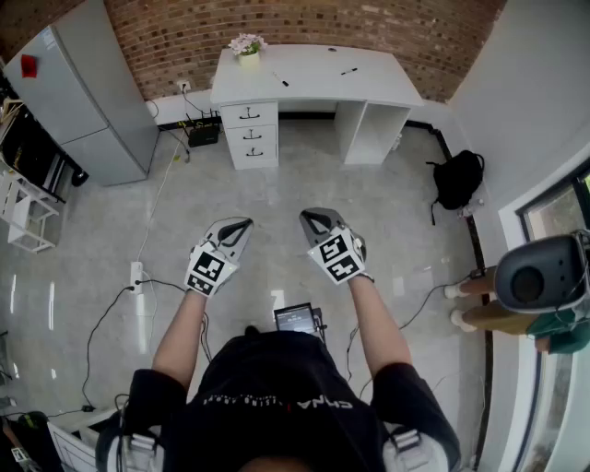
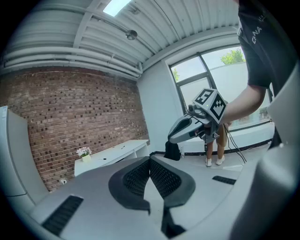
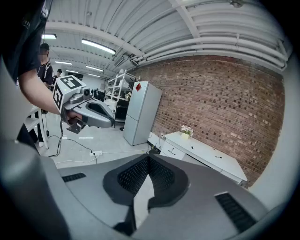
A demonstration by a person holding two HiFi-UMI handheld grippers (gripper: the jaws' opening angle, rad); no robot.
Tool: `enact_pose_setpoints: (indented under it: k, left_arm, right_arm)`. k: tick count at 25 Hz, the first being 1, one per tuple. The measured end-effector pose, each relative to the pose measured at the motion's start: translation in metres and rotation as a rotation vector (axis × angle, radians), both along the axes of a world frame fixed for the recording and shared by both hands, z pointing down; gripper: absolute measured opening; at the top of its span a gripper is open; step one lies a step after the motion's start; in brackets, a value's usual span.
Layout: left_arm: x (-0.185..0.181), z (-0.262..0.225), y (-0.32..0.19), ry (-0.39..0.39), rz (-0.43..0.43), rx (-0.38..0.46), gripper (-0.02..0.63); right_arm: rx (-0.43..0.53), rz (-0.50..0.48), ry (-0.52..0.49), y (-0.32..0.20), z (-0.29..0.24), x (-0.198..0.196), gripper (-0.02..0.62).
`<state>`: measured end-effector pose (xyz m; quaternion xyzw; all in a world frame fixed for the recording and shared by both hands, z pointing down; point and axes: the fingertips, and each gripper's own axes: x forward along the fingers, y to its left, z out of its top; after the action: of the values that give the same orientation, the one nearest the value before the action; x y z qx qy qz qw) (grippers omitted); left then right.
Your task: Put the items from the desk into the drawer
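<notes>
I am holding both grippers out in front of me over the pale floor (image 1: 277, 184), the left gripper (image 1: 241, 225) toward 11 o'clock from my chest and the right gripper (image 1: 312, 219) toward 1 o'clock, side by side and tipping slightly downward. The jaws of the left gripper are pressing fully together with nothing between them, and the jaws of the right gripper are doing the same, so I am carrying nothing in either. The white desk (image 1: 387, 88) is standing far off at 12 o'clock against the brick wall (image 1: 304, 23), well apart from both grippers. On it I am seeing a flower pot (image 1: 246, 48) sitting at the 10 o'clock corner of the top, and two thin dark things that look like pens: the left pen (image 1: 279, 80) near the middle and the right pen (image 1: 348, 71) toward 2 o'clock of it. The drawer stack (image 1: 251, 134) is sitting under the desk's 9 o'clock end, with all three fronts closed. A grey cabinet (image 1: 83, 92) is standing at 10 o'clock, a black backpack (image 1: 458, 178) is lying on the floor at 2 o'clock, and a person (image 1: 479, 304) is standing by the window at 3 o'clock.
</notes>
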<state>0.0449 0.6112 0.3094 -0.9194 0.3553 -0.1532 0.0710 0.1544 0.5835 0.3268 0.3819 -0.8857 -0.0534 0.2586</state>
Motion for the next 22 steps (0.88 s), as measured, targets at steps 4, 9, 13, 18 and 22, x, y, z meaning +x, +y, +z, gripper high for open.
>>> enact_pose_setpoints:
  k: [4,9,13,18,22]
  left_arm:
    - [0.000,0.003,0.002,-0.008,0.002,0.005,0.012]
    - [-0.002,0.002,0.000,-0.004,-0.009,0.004,0.011]
    - [-0.004,0.005,-0.001,-0.006,-0.020,-0.001,0.011]
    - [-0.011,0.009,0.000,-0.007,-0.029,-0.011,0.011]
    - [-0.013,0.011,0.001,-0.006,-0.030,-0.013,0.011]
  right_arm:
    - [0.008,-0.003,0.006,0.001,-0.001,-0.001,0.014]
    - [-0.001,-0.013,0.006,0.000,0.000,-0.003,0.014]
    - [0.016,-0.029,-0.008,0.001,-0.001,-0.007,0.014]
    - [0.039,-0.143,0.013,0.017,0.002,-0.025,0.014]
    - [0.010,-0.135,-0.002,0.019,0.006,-0.028,0.014]
